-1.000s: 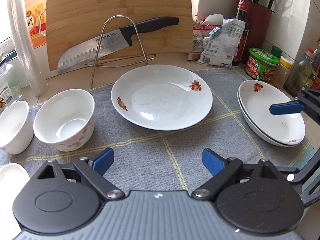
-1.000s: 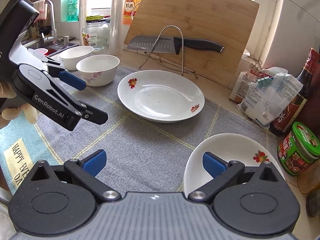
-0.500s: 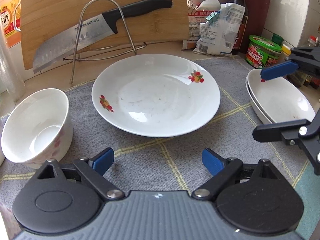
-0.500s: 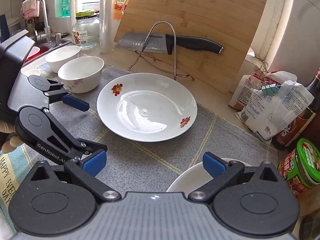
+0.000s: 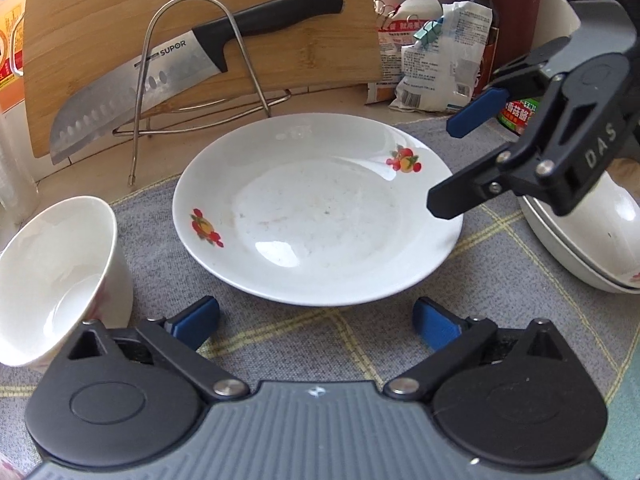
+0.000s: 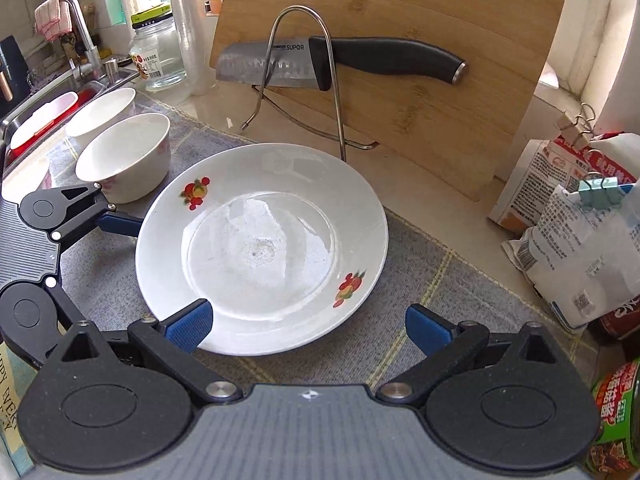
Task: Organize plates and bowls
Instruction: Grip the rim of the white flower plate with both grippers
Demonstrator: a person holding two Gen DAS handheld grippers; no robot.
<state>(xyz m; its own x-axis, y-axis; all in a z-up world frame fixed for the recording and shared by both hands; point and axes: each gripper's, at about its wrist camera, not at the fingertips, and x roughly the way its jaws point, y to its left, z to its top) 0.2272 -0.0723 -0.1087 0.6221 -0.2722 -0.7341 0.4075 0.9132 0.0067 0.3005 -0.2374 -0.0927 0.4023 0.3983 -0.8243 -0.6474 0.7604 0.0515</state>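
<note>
A white plate with fruit prints (image 5: 316, 216) (image 6: 260, 248) lies on the grey cloth (image 5: 500, 280). My left gripper (image 5: 316, 320) faces its near rim, jaws opening, nothing between them. It also shows in the right wrist view as the left gripper (image 6: 100, 276) at the plate's left edge. My right gripper (image 6: 308, 328) is open at the plate's other rim, its left pad (image 6: 188, 324) overlapping the rim in the picture. In the left wrist view the right gripper (image 5: 456, 160) hangs over the plate's right side. A white bowl (image 5: 52, 276) (image 6: 124, 156) stands left, a second bowl (image 6: 100, 112) behind it.
Two stacked plates (image 5: 592, 240) sit at the right. A knife (image 5: 160, 76) rests on a wire stand (image 5: 240, 48) against a wooden board (image 6: 400, 20). Food bags (image 6: 580, 240), a bottle (image 5: 480, 20) and a green-lidded jar (image 6: 616, 412) crowd the right; a sink (image 6: 44, 112) lies left.
Both grippers have closed in on the fruit-print plate. The right one swung away from the stacked plates toward it. The left one sank nearer the plate's rim, its jaws a little wider.
</note>
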